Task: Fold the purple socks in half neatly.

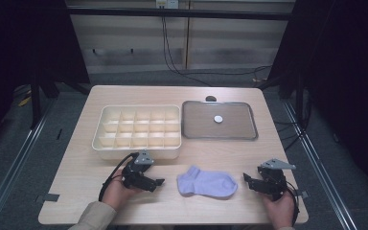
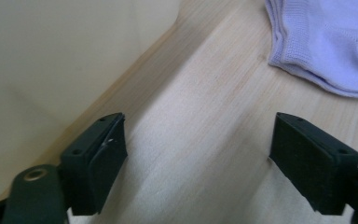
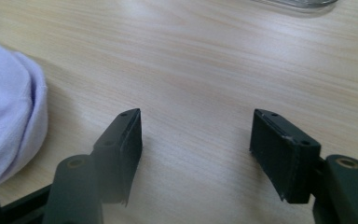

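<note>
Lilac sock (image 1: 207,184) flat on tabletop (image 1: 249,153), flanked at 9 and 3 o'clock by left gripper (image 1: 160,182) and right gripper (image 1: 245,178), jaws open, empty. Risk: pinching one layer only, sock dragging or bunching.

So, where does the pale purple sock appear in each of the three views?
High view: the sock lies on the table near its front edge, between the left tongs and the right tongs.
Left gripper view: at the top right corner, beyond the open jaws.
Right gripper view: at the left edge.
Shared landmark: the pale wood grain of the table.
</note>
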Demonstrator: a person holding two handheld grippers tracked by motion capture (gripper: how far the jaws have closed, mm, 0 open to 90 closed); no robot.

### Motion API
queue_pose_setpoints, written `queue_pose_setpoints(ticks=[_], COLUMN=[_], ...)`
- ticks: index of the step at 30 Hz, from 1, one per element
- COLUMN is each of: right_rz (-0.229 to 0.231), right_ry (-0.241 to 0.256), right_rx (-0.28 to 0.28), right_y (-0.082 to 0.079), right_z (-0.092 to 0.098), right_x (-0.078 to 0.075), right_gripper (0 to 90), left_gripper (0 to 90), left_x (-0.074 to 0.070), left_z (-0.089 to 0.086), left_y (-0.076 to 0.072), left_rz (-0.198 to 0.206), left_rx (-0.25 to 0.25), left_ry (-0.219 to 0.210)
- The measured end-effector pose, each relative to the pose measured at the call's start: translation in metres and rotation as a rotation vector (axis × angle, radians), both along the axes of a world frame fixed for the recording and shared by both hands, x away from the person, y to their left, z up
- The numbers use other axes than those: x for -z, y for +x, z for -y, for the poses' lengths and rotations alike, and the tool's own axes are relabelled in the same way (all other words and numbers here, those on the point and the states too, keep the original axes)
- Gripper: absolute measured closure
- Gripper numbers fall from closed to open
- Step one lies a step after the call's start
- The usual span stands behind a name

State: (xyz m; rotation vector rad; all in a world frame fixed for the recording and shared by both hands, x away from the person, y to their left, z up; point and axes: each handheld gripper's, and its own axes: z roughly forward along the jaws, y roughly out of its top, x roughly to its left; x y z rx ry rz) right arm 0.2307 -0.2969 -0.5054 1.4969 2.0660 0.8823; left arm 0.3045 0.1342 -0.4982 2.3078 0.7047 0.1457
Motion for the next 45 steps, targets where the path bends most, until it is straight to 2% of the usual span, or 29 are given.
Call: queue_pose_setpoints(ticks=[4, 5, 7, 9, 11, 15, 16, 18, 20, 21, 26, 28, 30, 31, 34, 35, 38, 40, 41, 45], right_rz=[0.004, 0.008, 0.009, 0.01, 0.003, -0.003, -0.011, -0.011, -0.006, -0.014, -0.012, -0.011, -0.012, -0.011, -0.007, -0.007, -0.005, -0.004, -0.009, -0.008], right_ry=[0.017, 0.024, 0.023, 0.029, 0.022, 0.008, 0.008, 0.008, -0.004, 0.0, -0.014, -0.015, -0.012, -0.01, -0.01, -0.011, -0.004, -0.007, -0.007, -0.009], right_rx=[-0.025, -0.031, -0.045, -0.063, -0.084, -0.102, -0.104, -0.109, -0.125, -0.127, -0.14, -0.143, -0.144, -0.146, -0.152, -0.151, -0.156, -0.164, -0.164, -0.167], right_y=[0.0, 0.0, -0.001, -0.001, -0.001, 0.0, -0.001, -0.001, 0.0, -0.001, 0.0, 0.0, -0.001, -0.001, -0.001, -0.001, -0.001, -0.001, -0.001, 0.0], right_z=[-0.001, -0.002, -0.003, -0.005, -0.009, -0.013, -0.015, -0.015, -0.016, -0.018, -0.019, -0.019, -0.019, -0.019, -0.018, -0.018, -0.019, -0.02, -0.02, -0.021], right_x=[-0.003, -0.004, -0.006, -0.008, -0.008, -0.008, -0.008, -0.008, -0.007, -0.007, -0.008, -0.008, -0.008, -0.009, -0.009, -0.009, -0.011, -0.011, -0.011, -0.01], right_gripper=[39.5, 40.2, 42.4, 44.6, 46.3, 46.6, 46.8, 47.3, 47.4, 47.4, 47.6, 47.6, 47.7, 48.4, 49.1, 49.7, 50.8, 50.8, 50.8, 50.9], left_gripper=[31.3, 32.7, 34.6, 35.7, 40.8, 45.2, 48.3, 49.5, 51.6, 54.5, 59.4, 65.5, 65.7, 67.0, 68.2, 68.6, 72.1, 73.3, 74.5, 78.9], left_x=[-0.009, -0.011, -0.017, -0.022, -0.025, -0.028, -0.029, -0.03, -0.032, -0.033, -0.033, -0.032, -0.032, -0.031, -0.029, -0.029, -0.024, -0.023, -0.023, -0.023], left_z=[0.004, 0.005, 0.009, 0.014, 0.018, 0.031, 0.034, 0.042, 0.049, 0.056, 0.073, 0.08, 0.086, 0.089, 0.094, 0.095, 0.096, 0.096, 0.095, 0.095], left_y=[0.001, 0.001, 0.0, 0.0, 0.001, 0.0, 0.0, -0.001, 0.0, 0.002, 0.004, 0.005, 0.009, 0.01, 0.011, 0.011, 0.011, 0.011, 0.01, 0.009], left_rz=[-0.059, -0.066, -0.063, -0.071, -0.083, -0.141, -0.144, -0.163, -0.161, -0.163, -0.173, -0.168, -0.188, -0.193, -0.2, -0.195, -0.213, -0.218, -0.231, -0.236], left_rx=[-0.024, -0.019, -0.032, -0.024, 0.0, 0.001, 0.024, 0.037, 0.042, 0.059, 0.067, 0.063, 0.063, 0.059, 0.065, 0.067, 0.083, 0.095, 0.081, 0.09], left_ry=[0.025, 0.031, 0.013, 0.006, 0.018, 0.013, 0.029, 0.023, 0.033, 0.051, 0.06, 0.086, 0.083, 0.096, 0.12, 0.138, 0.178, 0.177, 0.171, 0.171])
